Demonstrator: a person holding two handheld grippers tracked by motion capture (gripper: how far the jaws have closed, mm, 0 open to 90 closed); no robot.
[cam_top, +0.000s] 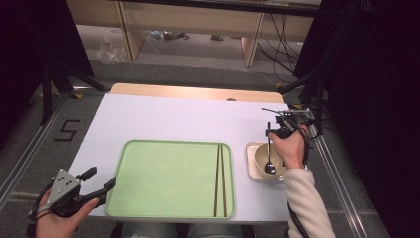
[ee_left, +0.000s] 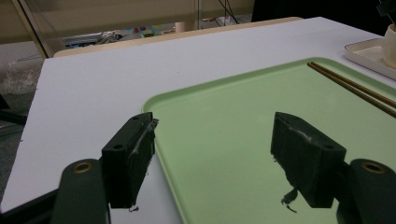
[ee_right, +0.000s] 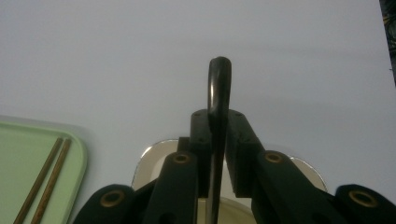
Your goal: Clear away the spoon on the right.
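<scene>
Already clamped by right gripper (ee_right: 217, 140): spoon (cam_top: 270, 154) handle, long axis upright, bowl end down in cup (cam_top: 268, 163) | tray (cam_top: 148, 198) leftward | left gripper (cam_top: 101, 183) agape, empty

left claw (cam_top: 99, 182): jaws wide apart (level) | right claw (ee_right: 217, 140): clamped, pointing away from person

My matt black plastic right gripper (ee_right: 217, 140) clamps a glossy dark metal spoon (ee_right: 218, 88) above matt white tabletop (ee_right: 116, 56).
</scene>
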